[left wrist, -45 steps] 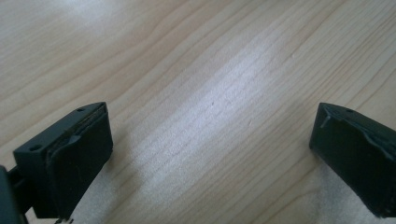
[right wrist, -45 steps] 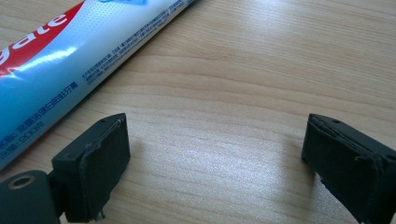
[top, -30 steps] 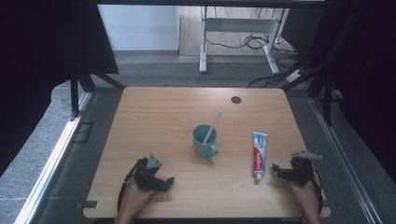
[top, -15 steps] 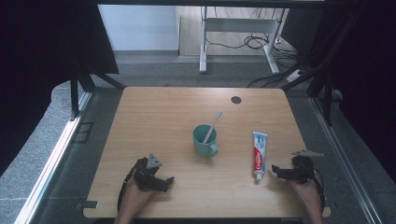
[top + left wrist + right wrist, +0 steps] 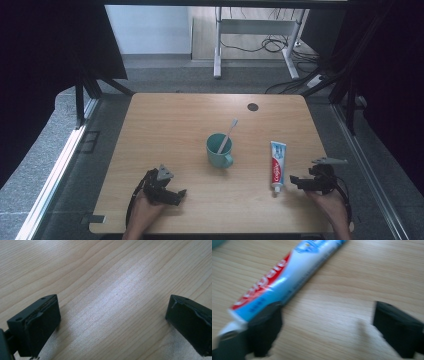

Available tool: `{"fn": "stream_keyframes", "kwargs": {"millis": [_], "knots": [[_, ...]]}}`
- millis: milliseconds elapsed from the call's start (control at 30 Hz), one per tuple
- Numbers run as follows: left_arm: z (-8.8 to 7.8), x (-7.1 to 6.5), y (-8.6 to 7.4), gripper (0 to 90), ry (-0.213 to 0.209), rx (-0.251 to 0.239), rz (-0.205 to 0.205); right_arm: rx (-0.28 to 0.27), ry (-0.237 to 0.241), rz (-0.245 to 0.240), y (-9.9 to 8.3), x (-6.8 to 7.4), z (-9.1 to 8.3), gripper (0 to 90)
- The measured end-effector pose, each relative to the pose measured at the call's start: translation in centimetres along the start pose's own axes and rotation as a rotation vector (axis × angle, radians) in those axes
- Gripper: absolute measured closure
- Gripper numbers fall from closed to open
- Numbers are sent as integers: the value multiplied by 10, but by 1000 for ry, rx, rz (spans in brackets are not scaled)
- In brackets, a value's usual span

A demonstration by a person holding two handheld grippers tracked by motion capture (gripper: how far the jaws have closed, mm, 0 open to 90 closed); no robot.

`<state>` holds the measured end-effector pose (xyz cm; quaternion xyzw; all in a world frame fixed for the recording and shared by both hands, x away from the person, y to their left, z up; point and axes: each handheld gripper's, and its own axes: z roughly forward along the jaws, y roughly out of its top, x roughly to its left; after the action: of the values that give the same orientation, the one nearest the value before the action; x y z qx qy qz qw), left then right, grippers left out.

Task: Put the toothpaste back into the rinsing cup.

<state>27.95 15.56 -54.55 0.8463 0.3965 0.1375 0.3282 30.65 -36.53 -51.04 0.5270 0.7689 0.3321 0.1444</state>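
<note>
A white, red and blue toothpaste tube (image 5: 277,162) lies flat on the wooden table (image 5: 175,125), cap toward the near edge. A teal mug (image 5: 219,150) left of it holds a white toothbrush (image 5: 227,135). My right gripper (image 5: 295,181) rests just right of the tube's cap end, pointing left at it. In the right gripper view the tube (image 5: 287,277) runs past the left jaw, and bare wood lies between the jaws of the gripper (image 5: 327,322). Those jaws have just been closing a little and still stand open. My left gripper (image 5: 177,194) lies at the near left, open over bare wood (image 5: 112,312).
A small dark round spot (image 5: 253,106) marks the table's far right. A metal desk frame (image 5: 250,30) and cables stand on the floor beyond the table. Dark curtains hang at both sides.
</note>
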Motion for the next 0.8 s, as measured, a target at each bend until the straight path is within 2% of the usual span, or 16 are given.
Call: {"fn": "stream_keyframes", "kwargs": {"millis": [267, 367, 467, 533, 800], "knots": [[0, 0, 0, 0, 0, 0, -1, -2, 48, -33, 14, 9, -3, 482], [0, 0, 0, 0, 1, 0, -1, -1, 57, -66, 19, 13, -2, 630], [0, 0, 0, 0, 1, 0, -1, -5, 61, -80, 24, 14, 3, 822], [0, 0, 0, 0, 0, 0, 0, -7, 58, -75, 27, 12, 7, 890], [0, 0, 0, 0, 0, 0, 1, 22, 0, -52, 39, 0, 30, 894]]}}
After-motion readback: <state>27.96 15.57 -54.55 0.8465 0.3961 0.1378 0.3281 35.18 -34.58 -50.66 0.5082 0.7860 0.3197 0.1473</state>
